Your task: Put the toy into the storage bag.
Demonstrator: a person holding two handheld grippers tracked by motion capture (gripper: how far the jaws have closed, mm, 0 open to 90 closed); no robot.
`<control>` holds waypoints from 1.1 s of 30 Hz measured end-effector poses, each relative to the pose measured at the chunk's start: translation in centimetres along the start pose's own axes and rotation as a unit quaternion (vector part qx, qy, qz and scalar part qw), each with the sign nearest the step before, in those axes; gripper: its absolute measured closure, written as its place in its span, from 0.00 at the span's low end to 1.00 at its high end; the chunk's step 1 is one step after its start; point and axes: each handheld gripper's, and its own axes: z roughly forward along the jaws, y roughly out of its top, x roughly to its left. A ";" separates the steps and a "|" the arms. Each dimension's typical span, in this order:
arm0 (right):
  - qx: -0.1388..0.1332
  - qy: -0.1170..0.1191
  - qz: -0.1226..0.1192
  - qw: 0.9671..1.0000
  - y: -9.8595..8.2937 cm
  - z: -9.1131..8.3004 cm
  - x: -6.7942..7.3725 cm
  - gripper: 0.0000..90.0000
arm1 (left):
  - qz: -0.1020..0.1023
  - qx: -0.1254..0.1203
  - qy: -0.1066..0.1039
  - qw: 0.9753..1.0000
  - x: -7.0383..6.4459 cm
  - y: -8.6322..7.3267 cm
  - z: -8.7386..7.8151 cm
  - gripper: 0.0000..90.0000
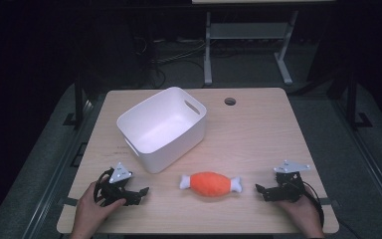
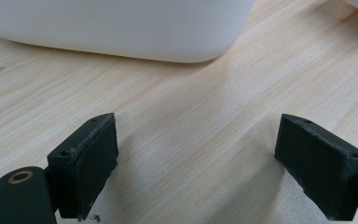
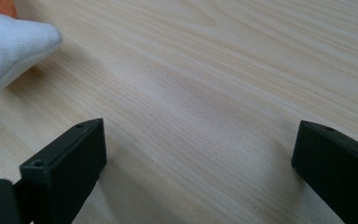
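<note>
As it lies: plush drumstick [image 1: 210,183] crosswise.

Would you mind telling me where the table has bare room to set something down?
The right half of the table is bare, from the cable hole to the right gripper. Narrower strips lie between the plush toy and each gripper. It is tightest between the white bin, toy and left gripper.
</note>
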 end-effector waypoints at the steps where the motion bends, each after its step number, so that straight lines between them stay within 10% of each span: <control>1: 0.000 0.000 -0.001 1.000 0.0 0.0 0.0 0.03 | 0.000 0.000 0.000 1.000 0.0 0.0 0.0 0.14; 14: 0.013 0.009 -0.010 1.000 0.6 -0.6 -0.4 0.24 | -0.001 0.000 0.000 1.000 0.0 0.0 -0.1 0.14; 25: -0.022 0.051 -0.034 0.998 2.8 -2.1 -0.7 1.00 | -0.001 0.000 0.000 1.000 0.0 0.0 -0.1 0.14; 33: -0.022 0.094 -0.057 0.994 4.5 -0.6 -0.8 1.00 | -0.001 0.000 0.000 1.000 0.0 0.0 0.0 0.14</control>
